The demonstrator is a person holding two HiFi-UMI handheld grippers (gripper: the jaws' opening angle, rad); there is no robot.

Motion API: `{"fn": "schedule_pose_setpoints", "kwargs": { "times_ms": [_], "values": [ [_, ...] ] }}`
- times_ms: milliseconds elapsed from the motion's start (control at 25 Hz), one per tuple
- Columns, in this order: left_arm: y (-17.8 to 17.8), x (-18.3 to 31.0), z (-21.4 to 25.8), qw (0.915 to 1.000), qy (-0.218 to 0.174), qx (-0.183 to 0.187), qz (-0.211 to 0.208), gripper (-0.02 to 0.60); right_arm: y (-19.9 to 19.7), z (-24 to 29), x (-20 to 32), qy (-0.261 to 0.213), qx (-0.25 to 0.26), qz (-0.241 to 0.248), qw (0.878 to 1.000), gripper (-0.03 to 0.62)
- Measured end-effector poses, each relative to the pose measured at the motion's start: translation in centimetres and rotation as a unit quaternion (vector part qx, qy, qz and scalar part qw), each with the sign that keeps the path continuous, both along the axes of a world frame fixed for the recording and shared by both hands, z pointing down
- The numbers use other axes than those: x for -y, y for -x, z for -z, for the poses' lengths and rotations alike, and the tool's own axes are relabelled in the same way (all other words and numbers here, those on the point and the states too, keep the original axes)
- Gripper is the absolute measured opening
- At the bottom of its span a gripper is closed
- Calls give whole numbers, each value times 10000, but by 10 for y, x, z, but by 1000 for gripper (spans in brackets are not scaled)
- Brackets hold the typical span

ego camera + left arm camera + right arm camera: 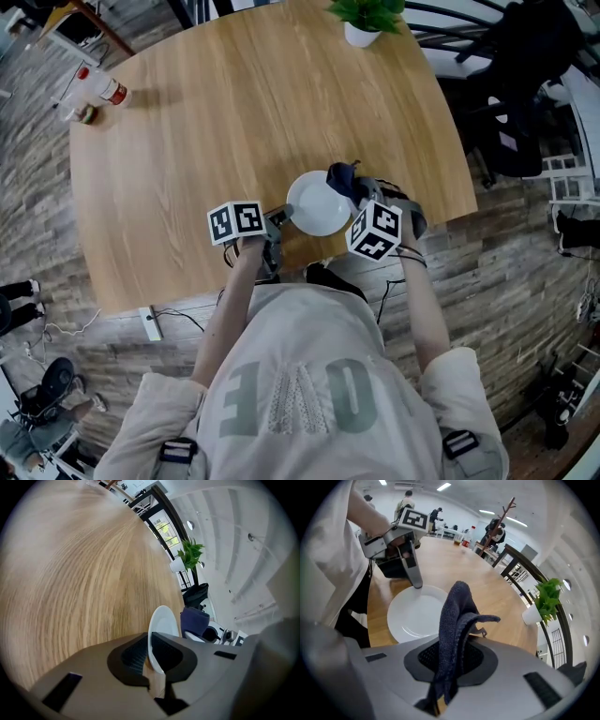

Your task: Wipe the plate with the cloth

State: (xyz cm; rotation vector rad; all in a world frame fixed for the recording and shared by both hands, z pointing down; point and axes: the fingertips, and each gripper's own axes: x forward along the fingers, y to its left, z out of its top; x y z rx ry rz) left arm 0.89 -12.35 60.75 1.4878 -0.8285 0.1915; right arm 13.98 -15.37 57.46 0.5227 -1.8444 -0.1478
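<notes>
At the tabletop [234, 112] edge, the plate [415, 616] is clamped steady by its rim in the left gripper [149, 644] jaws; the cloth [457, 611] is pinched in the right gripper [457, 645], ready for wiping.

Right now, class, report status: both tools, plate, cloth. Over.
Left tool shut on plate rim. Right tool shut on cloth, at plate's edge. Nothing between cloth and plate.

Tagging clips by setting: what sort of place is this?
Probably an open-plan office or shared workroom: a large round wooden table with a potted plant, a coat stand, and other people at tables under ceiling strip lights.
</notes>
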Motion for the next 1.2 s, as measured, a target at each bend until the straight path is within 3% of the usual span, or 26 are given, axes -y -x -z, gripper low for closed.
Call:
{"fn": "schedule_pose_setpoints", "kwargs": {
  "times_ms": [200,440,920,1200],
  "values": [
    [-1,0,0,10000,-32,-27,44,32,4,-20,-3,61,-507,371,9980,60],
    [1,3,1,9997,-72,-45,231,31,10,-20,-21,113,-712,515,9961,60],
    [-1,7,1,9997,-146,-16,200,31,19,-21,-82,583,-429,490,9962,60],
    [-3,5,2,9999,-143,-18,60,31,14,0,-37,221,-446,265,9984,60]
  ]
}}
